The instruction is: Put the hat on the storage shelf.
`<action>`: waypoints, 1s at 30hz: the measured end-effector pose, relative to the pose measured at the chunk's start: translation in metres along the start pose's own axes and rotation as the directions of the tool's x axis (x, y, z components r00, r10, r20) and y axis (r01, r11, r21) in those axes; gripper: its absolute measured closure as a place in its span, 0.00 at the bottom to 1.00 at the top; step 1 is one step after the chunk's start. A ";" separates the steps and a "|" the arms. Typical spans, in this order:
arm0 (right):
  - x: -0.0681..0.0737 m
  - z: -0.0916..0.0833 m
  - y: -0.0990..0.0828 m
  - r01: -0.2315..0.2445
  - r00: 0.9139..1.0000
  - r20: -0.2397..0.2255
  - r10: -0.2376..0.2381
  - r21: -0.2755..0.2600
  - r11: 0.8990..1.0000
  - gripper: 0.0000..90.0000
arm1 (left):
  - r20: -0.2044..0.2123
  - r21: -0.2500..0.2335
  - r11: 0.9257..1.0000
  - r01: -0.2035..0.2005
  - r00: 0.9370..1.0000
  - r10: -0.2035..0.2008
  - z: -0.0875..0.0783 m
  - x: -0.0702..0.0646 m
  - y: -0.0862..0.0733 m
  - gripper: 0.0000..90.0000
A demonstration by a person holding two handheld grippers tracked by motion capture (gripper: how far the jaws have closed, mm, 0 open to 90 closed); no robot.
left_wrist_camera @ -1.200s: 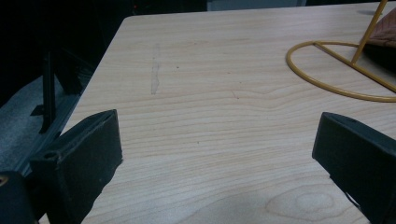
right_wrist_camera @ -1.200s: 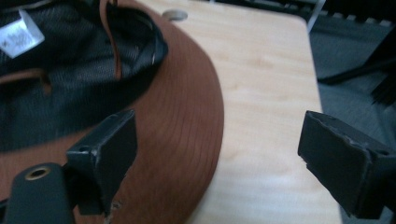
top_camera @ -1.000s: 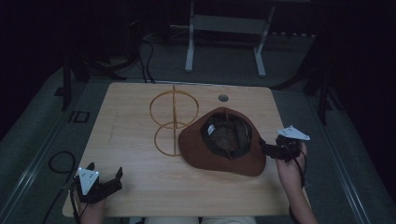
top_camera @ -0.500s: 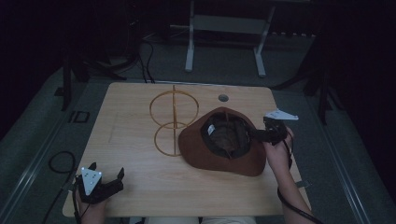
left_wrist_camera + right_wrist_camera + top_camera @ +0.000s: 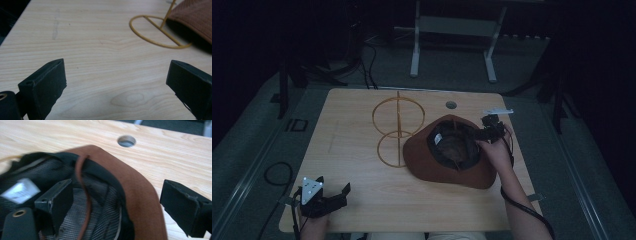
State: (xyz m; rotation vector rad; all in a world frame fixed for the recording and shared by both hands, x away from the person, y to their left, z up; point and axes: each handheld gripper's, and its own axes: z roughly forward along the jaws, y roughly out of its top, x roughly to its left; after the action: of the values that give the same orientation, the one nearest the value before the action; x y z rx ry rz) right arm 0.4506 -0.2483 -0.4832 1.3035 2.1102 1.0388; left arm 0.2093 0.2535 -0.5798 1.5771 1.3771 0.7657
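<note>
Straddling the far-right brim of the brown hat [image 5: 447, 162], right gripper [image 5: 486, 132] has jaws wide open, one inside the crown, one outside, not clamped. Hat lies upside down, right of table [image 5: 362, 200] centre, beside wire stand [image 5: 397, 132]. Left gripper [image 5: 334, 200] near-left, jaws wide open, w/ nothing held.

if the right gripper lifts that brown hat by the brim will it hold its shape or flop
Probably it sags somewhat: the brown hat lies upside down, and its brim looks like thin woven fabric curving between the open jaws of the right gripper. Gripped at one edge, the far side would likely droop. It looks light, and the loose cord inside may dangle.
</note>
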 end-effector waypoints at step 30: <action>0.015 0.062 -0.024 0.101 0.971 0.183 -0.151 0.256 0.961 0.65 | 0.067 0.010 0.994 -0.106 0.992 0.105 -0.001 -0.010 0.002 0.04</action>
State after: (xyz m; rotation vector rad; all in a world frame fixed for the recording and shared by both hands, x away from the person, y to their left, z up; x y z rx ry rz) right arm 0.4738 -0.2194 -0.5397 1.3037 2.1822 0.5795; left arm 0.2074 0.2437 -0.5767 1.6819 1.2614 0.7615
